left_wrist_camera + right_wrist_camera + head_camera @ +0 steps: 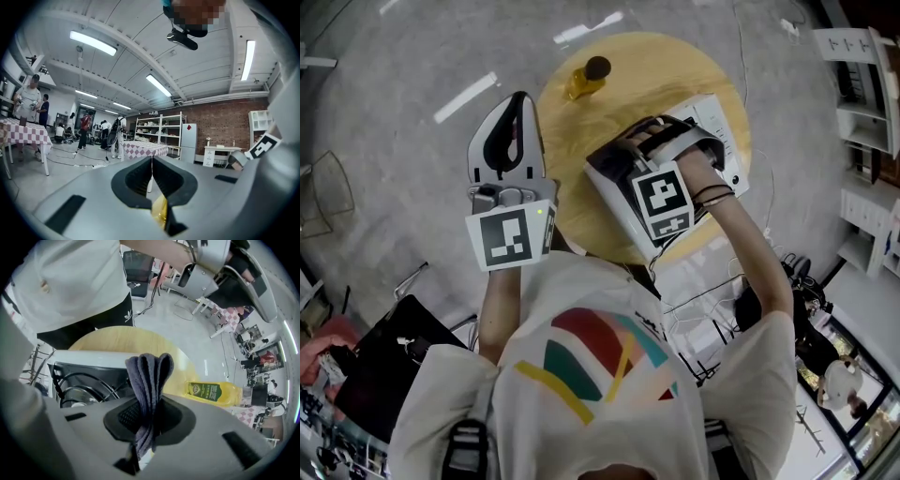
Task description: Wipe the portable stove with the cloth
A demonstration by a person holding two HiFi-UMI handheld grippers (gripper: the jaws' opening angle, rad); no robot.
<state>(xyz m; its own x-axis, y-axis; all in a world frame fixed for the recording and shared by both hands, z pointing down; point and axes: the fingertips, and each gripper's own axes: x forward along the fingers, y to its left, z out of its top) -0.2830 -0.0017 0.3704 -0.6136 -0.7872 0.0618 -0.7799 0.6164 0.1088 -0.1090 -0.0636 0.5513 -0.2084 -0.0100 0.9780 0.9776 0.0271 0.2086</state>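
- R gripper [149, 411] pinching dark grey cloth [150, 373]; fold sticks out past jaws.
- Cloth held over portable stove [79, 380], on right side of round wooden surface [122, 341]; contact w/ stove unclear.
- Yellow bottle [213, 392] far-left of stove.
- L gripper [151, 171] pressed together, empty, left of surface.

Bright, even light falls from long ceiling tubes [93, 43], glaring as white streaks on the glossy floor [469, 97]. Shadows are soft. Both gripper views bend strongly towards black, vignetted corners; the left gripper [151, 161] blurs nearest the lens.
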